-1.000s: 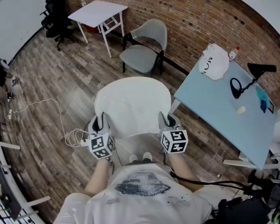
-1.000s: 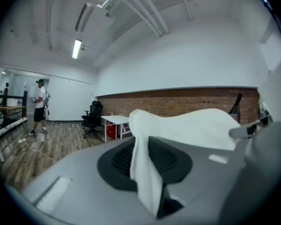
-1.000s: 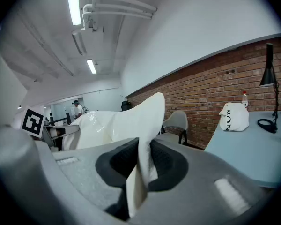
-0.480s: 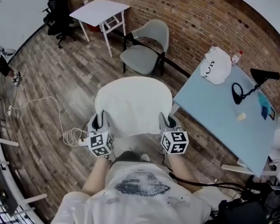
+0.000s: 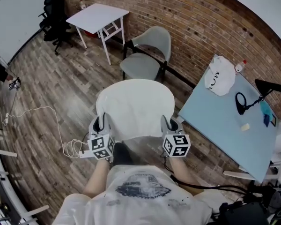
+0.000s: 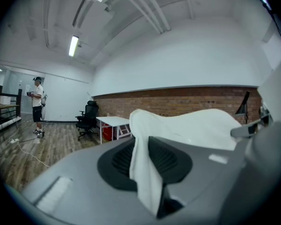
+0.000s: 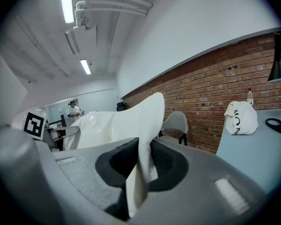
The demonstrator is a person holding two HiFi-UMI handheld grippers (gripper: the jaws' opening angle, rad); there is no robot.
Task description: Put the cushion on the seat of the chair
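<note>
Cushion [image 5: 133, 107] grasped at near edge by left hand-held gripper [image 5: 99, 124] and right hand-held gripper [image 5: 167, 123]; chair [image 5: 139, 64] far ahead, placement not yet done

cushion [image 5: 134, 108] white | chair [image 5: 140, 65] grey | wall [image 5: 201, 22] red brick | table [image 5: 220, 118] pale blue

Wood plank floor [image 5: 61, 93] has the grey chair [image 5: 140, 64] on it. Left of that chair there's a white folding table [image 5: 97, 17], right of it a light blue table [image 5: 215, 121] with a white bag [image 5: 220, 74] sitting on top.
</note>
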